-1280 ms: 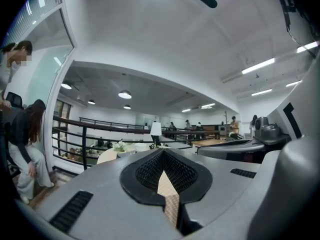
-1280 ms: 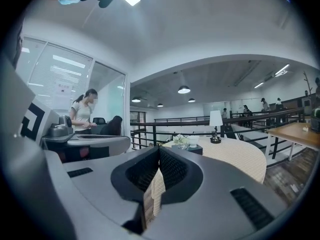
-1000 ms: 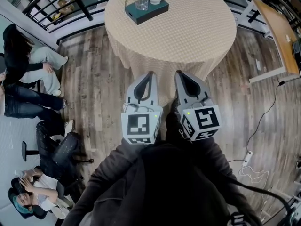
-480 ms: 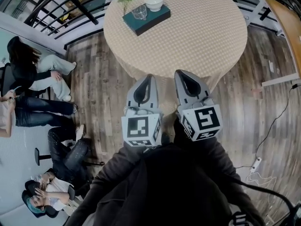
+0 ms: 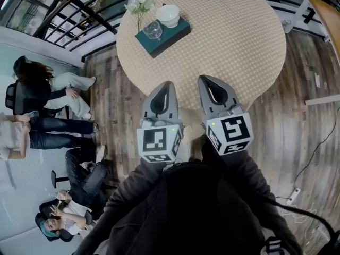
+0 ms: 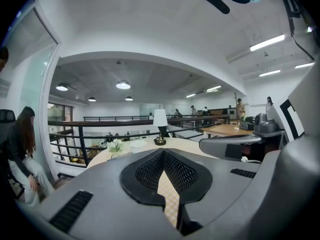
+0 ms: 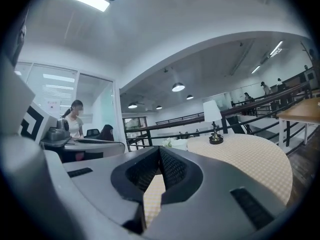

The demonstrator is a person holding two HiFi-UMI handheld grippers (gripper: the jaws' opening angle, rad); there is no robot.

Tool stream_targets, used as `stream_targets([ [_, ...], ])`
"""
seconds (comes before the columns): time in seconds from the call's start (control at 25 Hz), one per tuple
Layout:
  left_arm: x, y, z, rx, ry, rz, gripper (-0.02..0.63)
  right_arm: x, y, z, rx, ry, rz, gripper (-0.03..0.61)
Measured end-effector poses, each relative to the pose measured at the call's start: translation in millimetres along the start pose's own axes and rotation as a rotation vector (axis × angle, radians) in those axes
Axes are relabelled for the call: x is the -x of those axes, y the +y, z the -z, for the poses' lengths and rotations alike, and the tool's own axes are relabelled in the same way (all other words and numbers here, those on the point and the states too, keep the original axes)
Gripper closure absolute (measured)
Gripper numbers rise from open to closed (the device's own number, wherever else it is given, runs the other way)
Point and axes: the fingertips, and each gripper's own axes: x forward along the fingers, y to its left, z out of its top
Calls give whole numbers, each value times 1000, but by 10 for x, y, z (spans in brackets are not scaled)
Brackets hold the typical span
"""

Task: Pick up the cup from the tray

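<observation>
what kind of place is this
Probably an open office mezzanine: a black railing edges the wood floor, people sit nearby, and a desk stands beyond the round table.

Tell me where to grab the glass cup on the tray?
Probably its round side wall, jaws either side, coming from the near side. The glass cup stands upright at the left end of the tray; the white bowl sits close at its far right and flowers at its far left, so near is free. The shut left gripper must open first.

Dark jacket (image 5: 186, 211); grey left gripper (image 5: 166, 84), right gripper (image 5: 204, 78)
</observation>
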Motion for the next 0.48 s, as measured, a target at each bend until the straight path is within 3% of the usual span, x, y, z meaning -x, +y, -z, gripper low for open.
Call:
stream_targets([
  [0.48, -171, 169, -318, 9, -36, -102, 611, -254, -137, -315, 12, -52, -88, 571],
])
